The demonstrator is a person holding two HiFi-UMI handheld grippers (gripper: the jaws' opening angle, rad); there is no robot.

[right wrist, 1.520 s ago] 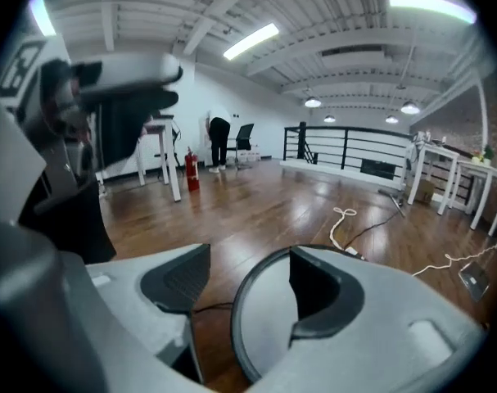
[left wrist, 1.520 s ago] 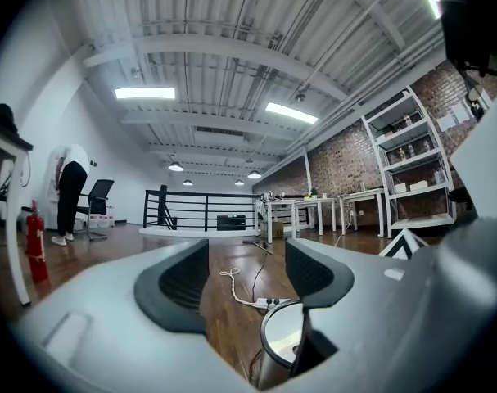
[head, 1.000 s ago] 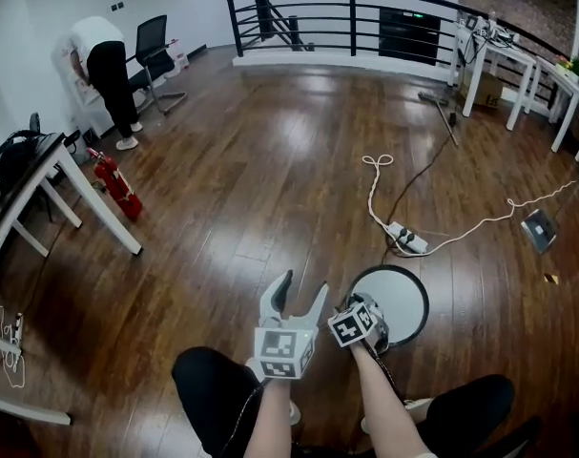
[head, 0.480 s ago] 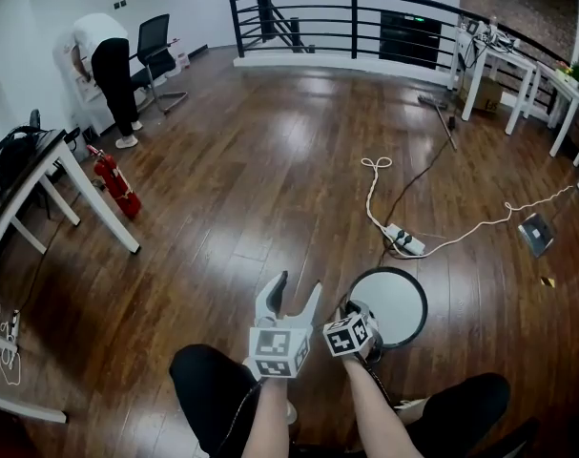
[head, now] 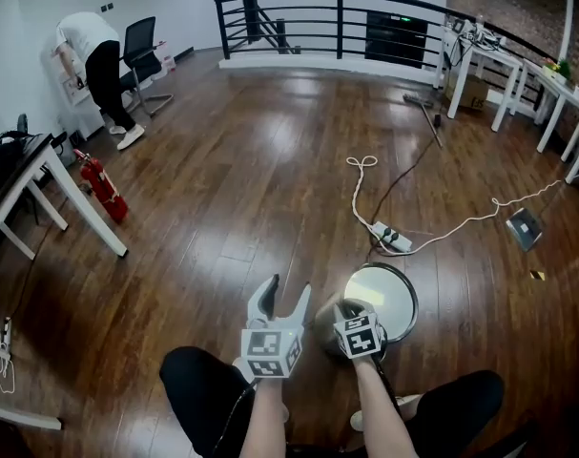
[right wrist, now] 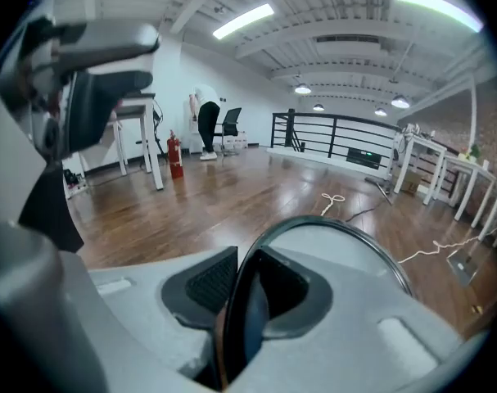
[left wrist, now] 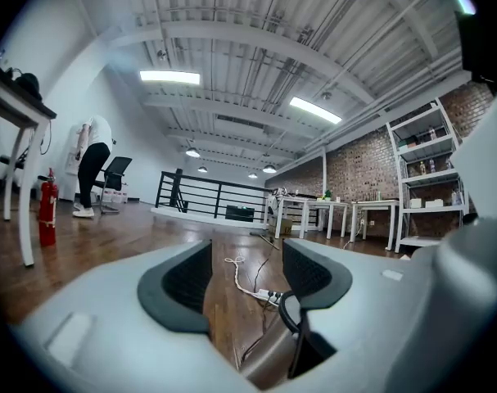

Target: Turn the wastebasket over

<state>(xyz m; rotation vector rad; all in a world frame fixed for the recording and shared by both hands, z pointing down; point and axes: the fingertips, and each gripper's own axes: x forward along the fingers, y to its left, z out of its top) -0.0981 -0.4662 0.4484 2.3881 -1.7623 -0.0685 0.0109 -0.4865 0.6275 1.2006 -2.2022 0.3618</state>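
The wastebasket (head: 382, 294) is a round metal can with a black rim and a pale inside, on the wood floor just ahead of my knees. It is tipped, with its silver side (head: 329, 330) showing. My right gripper (head: 347, 310) grips the near rim; in the right gripper view the rim (right wrist: 250, 318) runs between the pads of this gripper (right wrist: 246, 295), whose jaws are still closing. My left gripper (head: 288, 288) hovers just left of the basket, its jaws closing slowly with nothing between them. In the left gripper view the basket (left wrist: 271, 359) lies low and to the right of that gripper (left wrist: 244, 281).
A power strip (head: 391, 239) with white cable (head: 465, 221) lies beyond the basket. A fire extinguisher (head: 98, 185) and a white table (head: 55, 181) stand at left. A person (head: 91, 53) and office chair (head: 139, 50) are far left. A black railing (head: 337, 15) and white tables (head: 504, 63) line the back.
The right gripper's jaws have closed on the basket's near rim and lifted it, so the basket now tilts and its side shows. The left gripper has barely moved.
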